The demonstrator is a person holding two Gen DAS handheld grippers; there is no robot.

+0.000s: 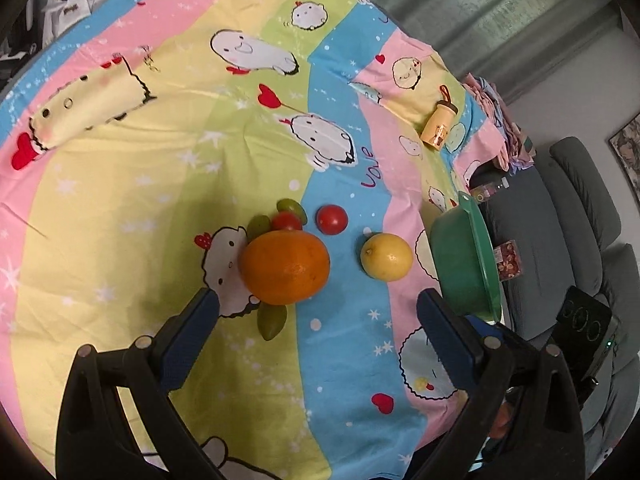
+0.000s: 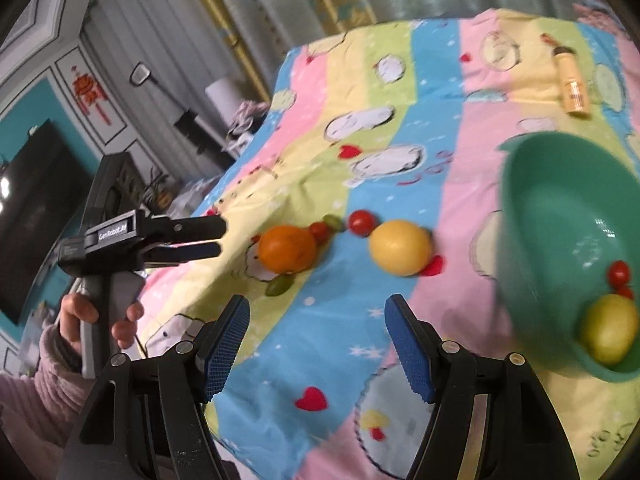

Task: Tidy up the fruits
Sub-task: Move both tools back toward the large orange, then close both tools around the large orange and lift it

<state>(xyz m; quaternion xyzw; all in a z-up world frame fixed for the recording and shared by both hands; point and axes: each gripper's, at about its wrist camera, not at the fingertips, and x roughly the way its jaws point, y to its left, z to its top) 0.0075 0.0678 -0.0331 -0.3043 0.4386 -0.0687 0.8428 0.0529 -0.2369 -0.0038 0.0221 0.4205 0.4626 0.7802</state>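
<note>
"GenRobot.AI" on the left gripper [image 2: 219, 237] — "love" on the bedsheet [image 1: 372, 168]

Striped cartoon-print bedsheet [image 1: 168, 184] covers surface. On it: orange [image 1: 285, 267], lemon [image 1: 386, 257], two red tomatoes [image 1: 331, 219], green grapes [image 1: 272, 320] clustered round orange; green bowl [image 1: 466, 264] at right edge; yellow bottle [image 1: 439, 123] lying near far right corner.

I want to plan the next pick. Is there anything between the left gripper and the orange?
Nothing visible. The open left gripper faces the orange over bare cloth; only a green grape lies beside the path, by the orange's near edge.
</note>
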